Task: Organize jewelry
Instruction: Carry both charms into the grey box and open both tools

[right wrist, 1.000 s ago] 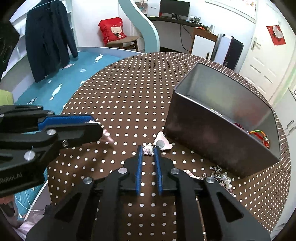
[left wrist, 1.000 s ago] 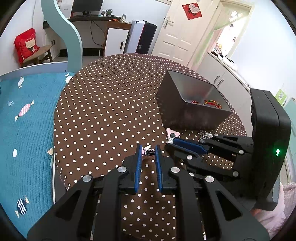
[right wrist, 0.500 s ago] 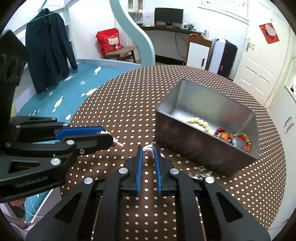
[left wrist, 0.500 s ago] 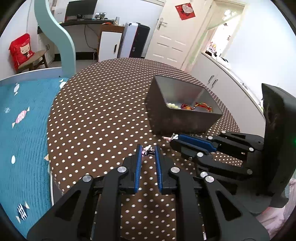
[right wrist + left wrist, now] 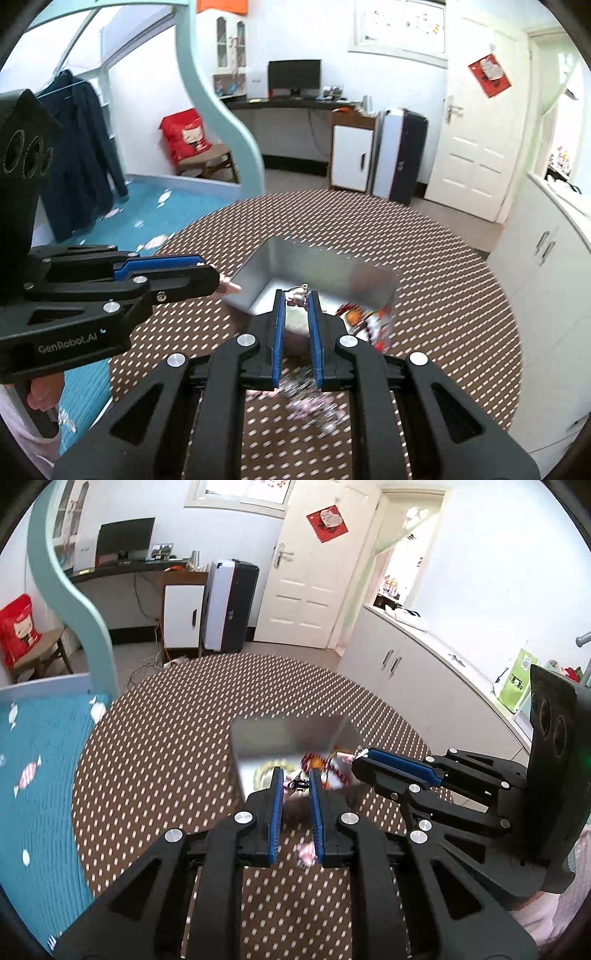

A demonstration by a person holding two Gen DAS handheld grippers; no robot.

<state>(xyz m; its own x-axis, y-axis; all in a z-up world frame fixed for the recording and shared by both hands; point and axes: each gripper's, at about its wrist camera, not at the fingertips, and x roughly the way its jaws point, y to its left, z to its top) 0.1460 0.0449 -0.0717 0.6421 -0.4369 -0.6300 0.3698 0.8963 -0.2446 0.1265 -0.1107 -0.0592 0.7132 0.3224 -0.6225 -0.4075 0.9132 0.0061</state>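
Round table (image 5: 155, 746), brown polka-dot cloth, centre frame; metal tin (image 5: 288, 738) w/ beads mid-table. Left tongs (image 5: 296, 783) pinch small charm (image 5: 300, 784); right tongs (image 5: 296, 297) pinch pink charm (image 5: 295, 295). Bed (image 5: 33, 775) left, door (image 5: 314, 572) top.

The left gripper (image 5: 296, 781) pinches a small dark trinket (image 5: 298, 784) over the shiny metal box (image 5: 288, 734); beads (image 5: 321, 766) lie inside it; at 3 o'clock the right gripper (image 5: 360, 755) grips something tiny above the dotted table (image 5: 166, 738).
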